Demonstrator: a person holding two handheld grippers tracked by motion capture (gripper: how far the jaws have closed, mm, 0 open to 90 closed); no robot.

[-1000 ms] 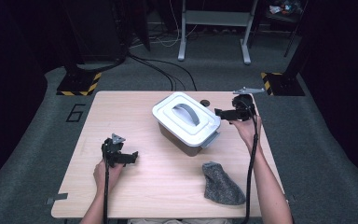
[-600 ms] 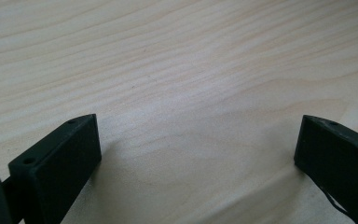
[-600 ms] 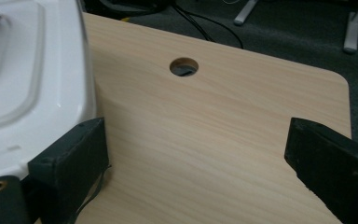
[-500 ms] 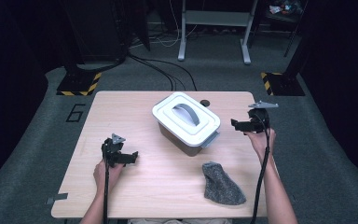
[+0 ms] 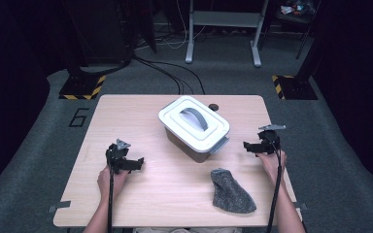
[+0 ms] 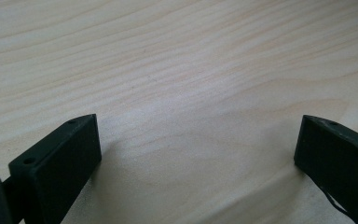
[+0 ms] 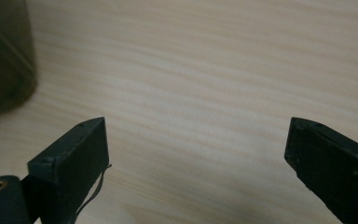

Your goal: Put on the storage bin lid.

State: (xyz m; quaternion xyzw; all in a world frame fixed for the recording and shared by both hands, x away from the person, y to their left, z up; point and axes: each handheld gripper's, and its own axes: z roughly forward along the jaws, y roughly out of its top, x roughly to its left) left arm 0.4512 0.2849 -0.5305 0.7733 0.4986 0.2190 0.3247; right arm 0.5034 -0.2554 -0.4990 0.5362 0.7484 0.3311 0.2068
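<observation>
Two tools gaping empty over bare wood, left tool, right tool beside lidded box, sock nearby

The right tongs have drawn back from the white lidded box toward the bench edge, apparently lower, jaws spread wide.

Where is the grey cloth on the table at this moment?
In the high view, the grey cloth lies near the table's front edge, right of centre, below the white box and beside the right forearm.
</observation>
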